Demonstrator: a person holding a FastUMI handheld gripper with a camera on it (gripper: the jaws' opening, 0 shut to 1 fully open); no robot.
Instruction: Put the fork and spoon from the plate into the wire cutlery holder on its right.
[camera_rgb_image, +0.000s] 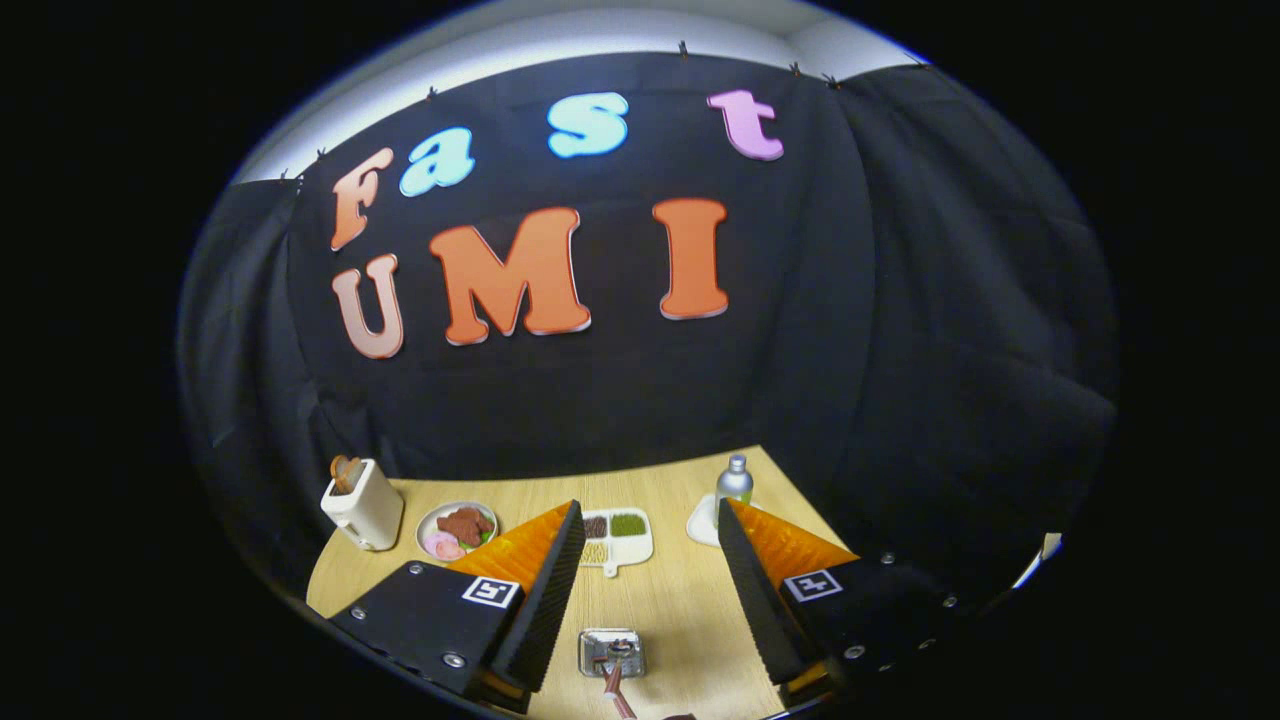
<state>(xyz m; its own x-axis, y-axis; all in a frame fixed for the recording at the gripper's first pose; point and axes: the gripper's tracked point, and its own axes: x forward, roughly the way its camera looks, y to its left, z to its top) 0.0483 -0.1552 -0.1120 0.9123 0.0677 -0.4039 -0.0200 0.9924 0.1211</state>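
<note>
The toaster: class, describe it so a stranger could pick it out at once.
Start at the wooden table. The white toaster stands at its far left corner, beyond the open gripper, beside a plate of food. It alone is tall and boxy, with toast poking up.

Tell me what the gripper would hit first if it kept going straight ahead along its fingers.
The open gripper points across the table at the divided tray just beyond its fingertips; that probably comes first, though depth is unclear.

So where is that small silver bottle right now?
In the gripper view, the small silver bottle stands at the wooden table's far right, on a white plate, just beyond the open gripper's right finger.
</note>
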